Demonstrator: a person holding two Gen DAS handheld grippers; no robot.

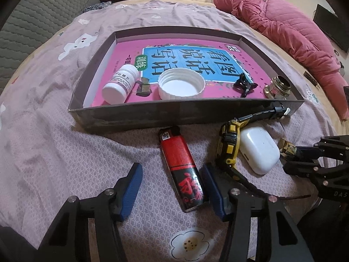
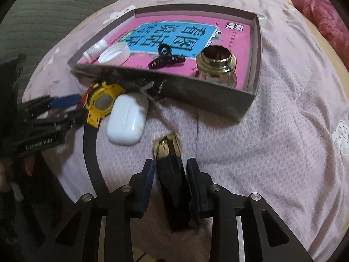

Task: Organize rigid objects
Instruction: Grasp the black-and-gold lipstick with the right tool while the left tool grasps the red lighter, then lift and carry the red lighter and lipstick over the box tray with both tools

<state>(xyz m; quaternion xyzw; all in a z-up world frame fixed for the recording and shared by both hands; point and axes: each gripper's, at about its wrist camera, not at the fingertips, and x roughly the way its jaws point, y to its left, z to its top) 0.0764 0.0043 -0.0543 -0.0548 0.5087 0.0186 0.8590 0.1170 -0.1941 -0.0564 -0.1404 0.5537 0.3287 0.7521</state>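
Inside one tray [image 1: 185, 109]: five objects, perhaps; outside it, four.

Your left gripper [image 1: 172, 187] sits low over the bed with its jaws spread wide, the blue pads [image 1: 130, 187] angled outward and neither one pressing on anything. Your right gripper [image 2: 170, 174] is low as well, its jaws closer together but with a gap visible at each pad [image 2: 149, 176]. In each wrist view the other gripper shows at the edge.
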